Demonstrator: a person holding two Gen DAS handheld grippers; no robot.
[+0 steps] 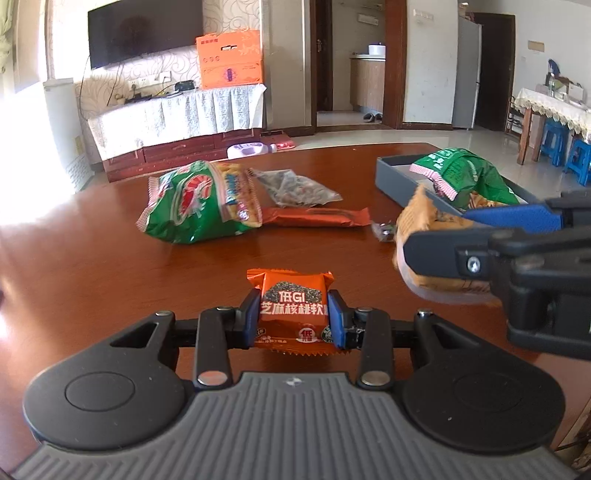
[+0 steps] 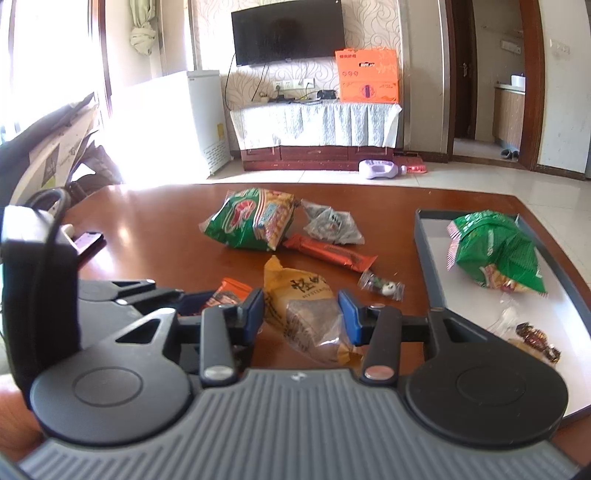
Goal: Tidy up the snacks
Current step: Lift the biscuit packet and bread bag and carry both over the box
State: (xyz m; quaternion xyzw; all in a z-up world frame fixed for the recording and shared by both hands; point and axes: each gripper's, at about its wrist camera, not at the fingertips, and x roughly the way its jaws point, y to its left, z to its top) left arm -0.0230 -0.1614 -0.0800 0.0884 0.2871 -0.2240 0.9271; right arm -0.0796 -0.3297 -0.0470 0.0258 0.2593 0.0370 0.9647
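Grey tray point(image 2: 424, 258) holding green bag point(image 2: 495, 251), wrapped candies point(image 2: 535, 339)

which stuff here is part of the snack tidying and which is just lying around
Part of the job:
square orange snack packet in left claw
yellow clear-window pastry bag in right claw
grey rectangular tray
green crinkled chip bag
long orange wrapped bar

Just lying about:
black wall television
orange cardboard gift box

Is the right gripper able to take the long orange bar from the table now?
Probably not yet: the right gripper is shut on the yellow snack bag. The orange bar itself lies uncovered ahead of it.
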